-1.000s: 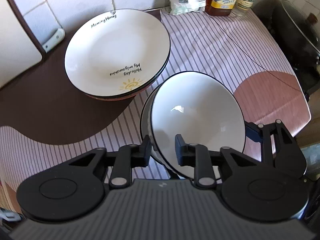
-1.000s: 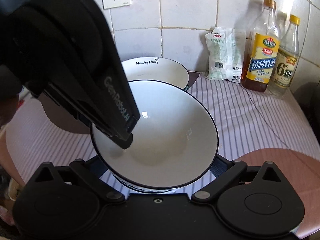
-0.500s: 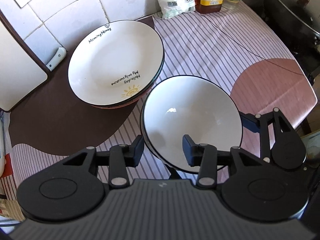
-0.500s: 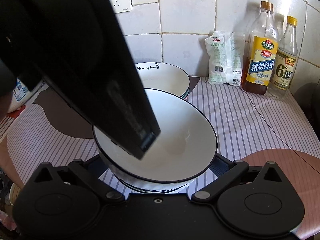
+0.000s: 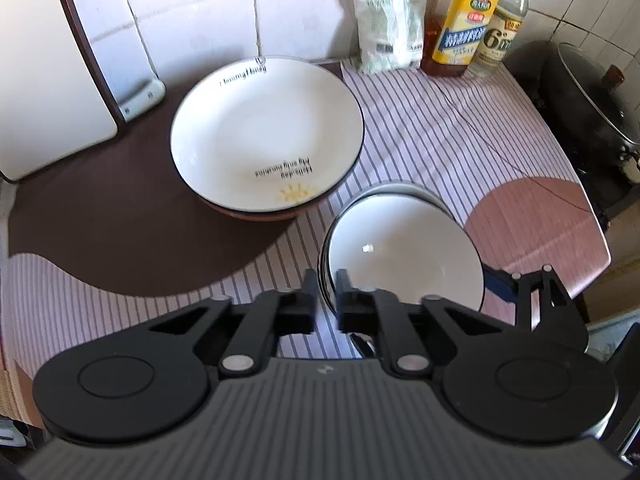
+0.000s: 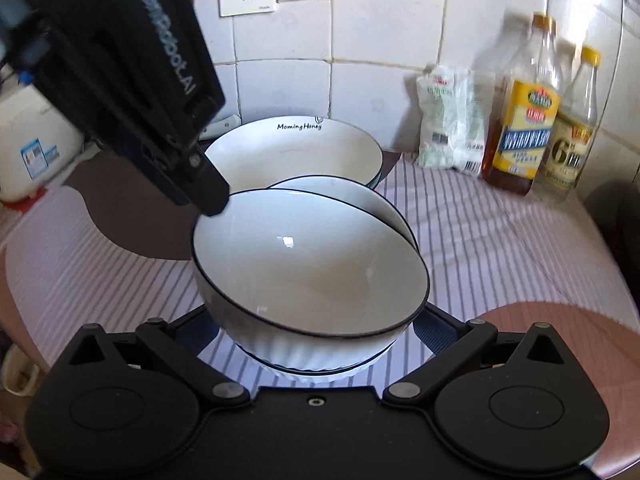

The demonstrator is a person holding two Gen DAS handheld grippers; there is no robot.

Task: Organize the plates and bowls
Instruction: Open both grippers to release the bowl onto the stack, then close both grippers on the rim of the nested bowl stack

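The left hand-held gripper (image 5: 323,300) is clenched on the top bowl's (image 6: 308,268) rim; the right hand-held gripper (image 6: 320,344), released, flanks the lower bowl (image 6: 360,196). Lift straight up, keeping the rim level.

1. "moming honey" in black script on the inner far rim of the large white plate (image 6: 294,152); same words blurred in the left wrist view.
2. "hello.day" and "my only sunshine", seen upside down, above a yellow sun drawing on the plate's near inner side.
3. "genrobot.ai" in pale letters along the black body of the left gripper (image 6: 214,200).
4. large "6" with a degree mark on the label of the clear bottle (image 6: 574,136); smaller characters unreadable.
5. chinese characters on the yellow and blue label of the amber bottle (image 6: 522,120), too blurred to read.
6. barcode and small print on the white packet (image 6: 452,124), illegible.
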